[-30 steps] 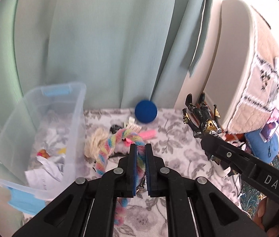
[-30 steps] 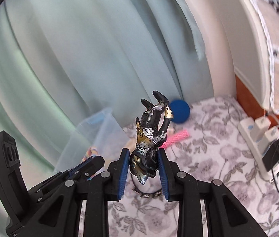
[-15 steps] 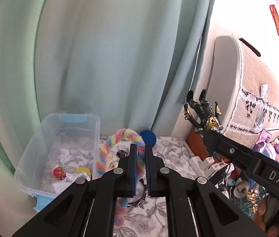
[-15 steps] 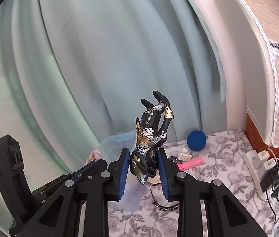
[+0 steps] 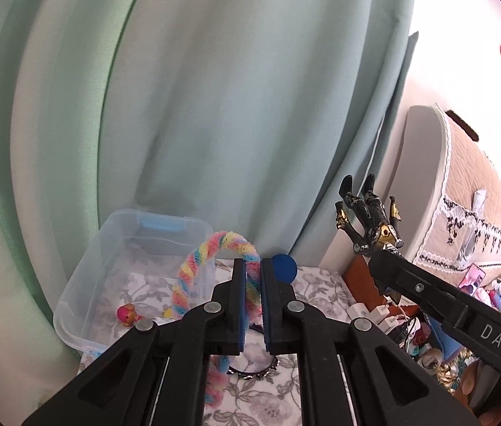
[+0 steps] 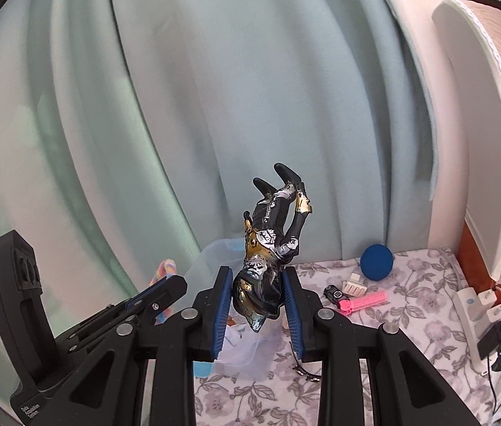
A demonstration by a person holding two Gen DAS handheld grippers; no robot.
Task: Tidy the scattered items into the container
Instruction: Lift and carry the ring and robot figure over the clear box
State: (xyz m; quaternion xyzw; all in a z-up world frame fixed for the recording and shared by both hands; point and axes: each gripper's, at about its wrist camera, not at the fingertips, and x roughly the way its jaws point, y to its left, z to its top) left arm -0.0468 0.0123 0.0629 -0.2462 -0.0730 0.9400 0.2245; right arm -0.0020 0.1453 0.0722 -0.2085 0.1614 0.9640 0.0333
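Gripping a rainbow rope [image 5: 211, 266], your left hand-held gripper [image 5: 253, 301] is clamped; your right hand-held gripper [image 6: 257, 305] pinches a black-gold figurine [image 6: 268, 248].

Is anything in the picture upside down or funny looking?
Yes. The black and gold figure is upside down: the right gripper pinches its head end, and its boots stick up in the air.

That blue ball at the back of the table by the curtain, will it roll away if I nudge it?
Probably. The blue ball looks fully round and sits free on the flat floral cloth, nothing bracing it. Its matte surface suggests foam, so likely light and easy to grip.
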